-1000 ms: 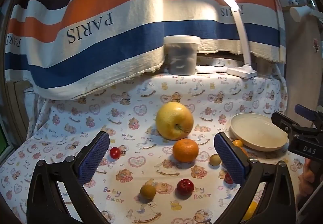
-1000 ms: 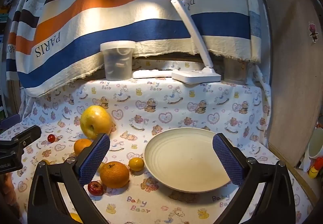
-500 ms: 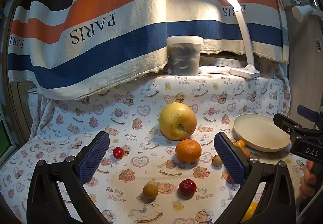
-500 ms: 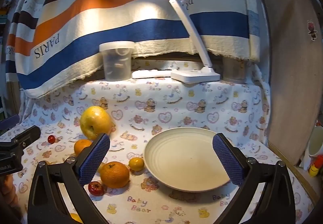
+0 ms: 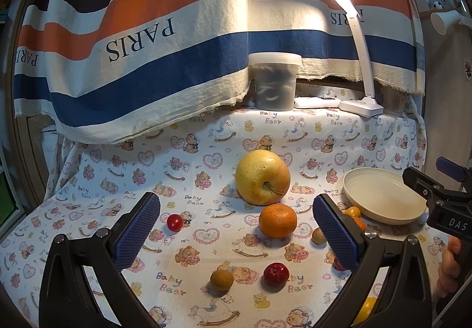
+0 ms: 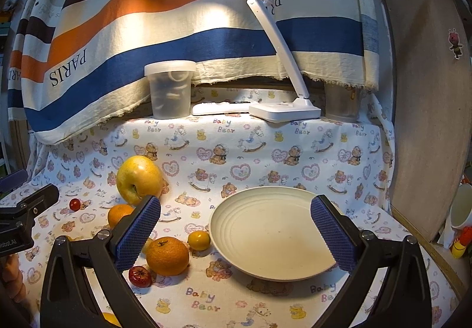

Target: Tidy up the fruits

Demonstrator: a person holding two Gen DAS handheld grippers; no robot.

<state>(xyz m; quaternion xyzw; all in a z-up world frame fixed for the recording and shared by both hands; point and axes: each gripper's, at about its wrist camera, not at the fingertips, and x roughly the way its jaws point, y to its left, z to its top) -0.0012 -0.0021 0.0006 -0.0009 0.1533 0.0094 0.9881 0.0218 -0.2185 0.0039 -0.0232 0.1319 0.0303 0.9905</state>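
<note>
The left gripper (image 5: 236,227) hangs over the bear-print cloth (image 5: 206,151), jaws wide apart, nothing between them. Ahead lie a small red fruit (image 5: 174,222), the big yellow apple (image 5: 262,177) and an orange (image 5: 278,221) just in front of it. Further right sits the cream plate (image 6: 265,239) — bare — under the right gripper (image 6: 236,233), its jaws apart too.

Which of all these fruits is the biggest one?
The yellow apple, lying stem toward the left camera. It dwarfs the orange just in front of it and the small red and brown fruits scattered around.
</note>
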